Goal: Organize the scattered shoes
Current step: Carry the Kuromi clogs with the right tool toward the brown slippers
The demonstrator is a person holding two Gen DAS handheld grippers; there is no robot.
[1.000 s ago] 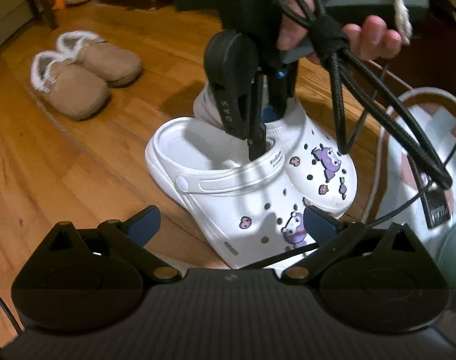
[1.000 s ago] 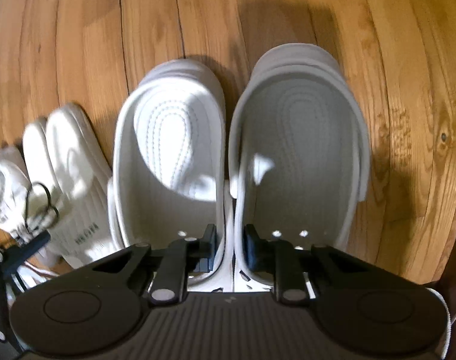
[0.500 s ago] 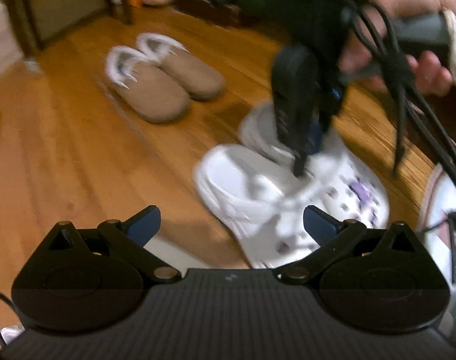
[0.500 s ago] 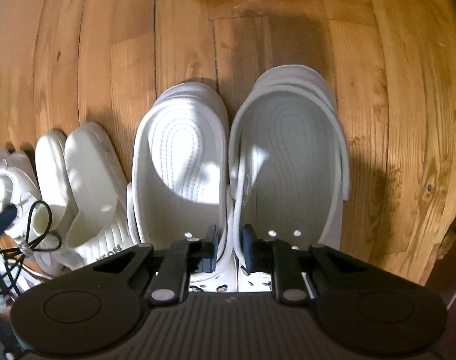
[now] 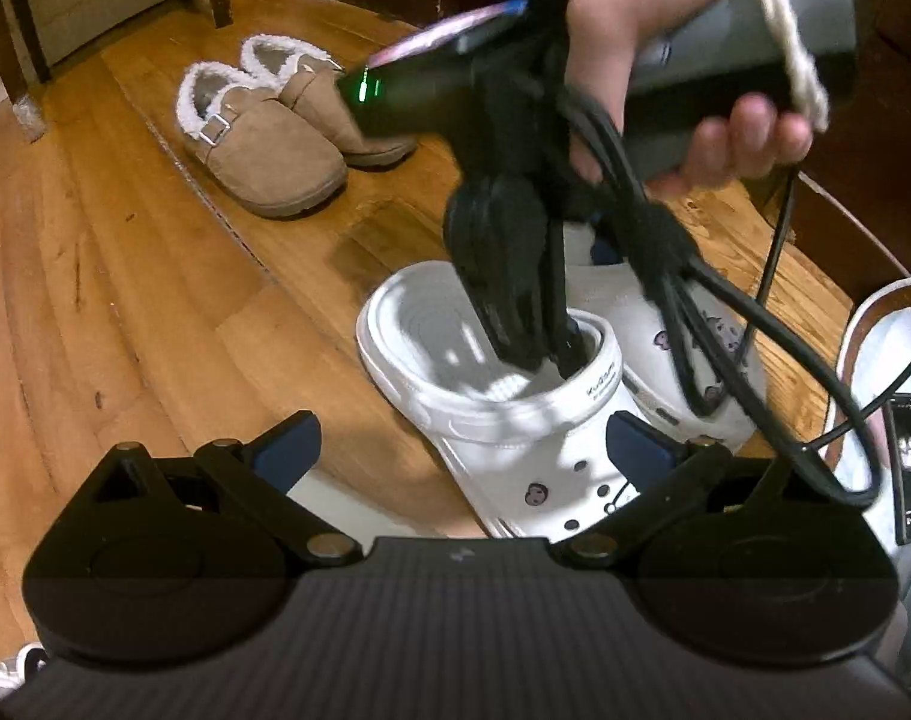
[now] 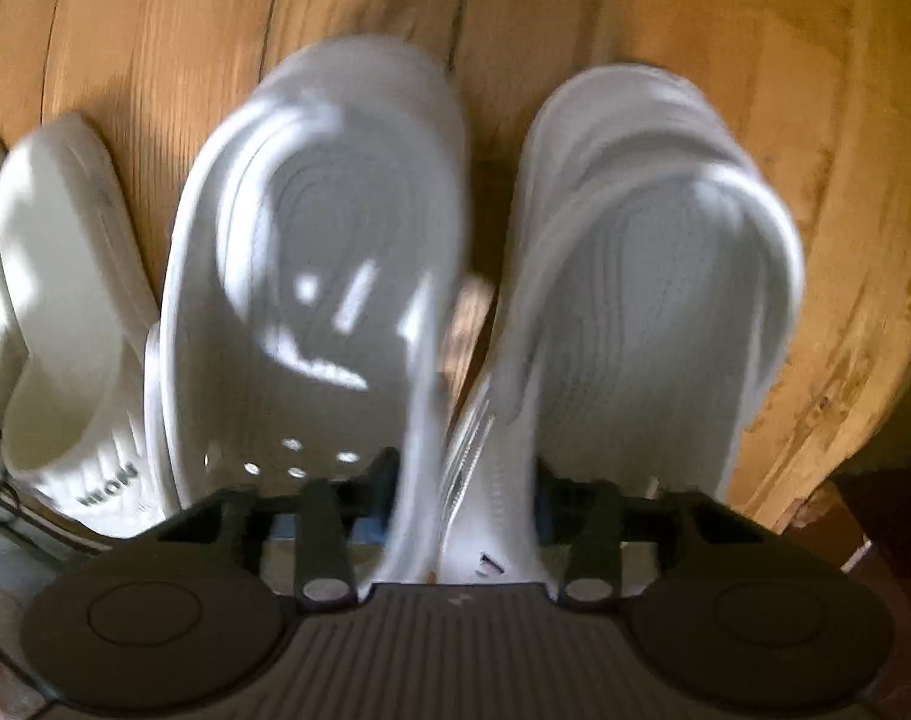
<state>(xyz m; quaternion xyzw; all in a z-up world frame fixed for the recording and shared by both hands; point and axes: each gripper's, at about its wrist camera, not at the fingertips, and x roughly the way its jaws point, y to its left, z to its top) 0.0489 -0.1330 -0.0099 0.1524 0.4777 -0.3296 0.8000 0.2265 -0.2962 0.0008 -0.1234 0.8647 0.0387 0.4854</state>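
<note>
Two white clogs with cartoon charms stand side by side on the wood floor, the near clog (image 5: pixel 515 420) in front of the far clog (image 5: pixel 665 324). My right gripper (image 5: pixel 551 354), held by a hand (image 5: pixel 665 60), reaches down into them. In the blurred right wrist view, the right gripper (image 6: pixel 464 480) has the touching inner walls of the left clog (image 6: pixel 311 276) and right clog (image 6: pixel 653 276) between its fingers. Its jaws are opening while the pads still lie against those walls. My left gripper (image 5: pixel 464 447) hovers open in front of the clogs, holding nothing.
A pair of tan fleece-lined slippers (image 5: pixel 263 144) sits further back on the floor. A white slide (image 6: pixel 65 300) lies just left of the clogs. A white shoe (image 5: pixel 887 348) is at the right edge, and furniture legs (image 5: pixel 5 60) stand at the far left.
The right gripper has come down with the clogs, which now fill more of its view. Its fingers stand wider and the clogs' heels have splayed apart. The left view has shifted sideways.
</note>
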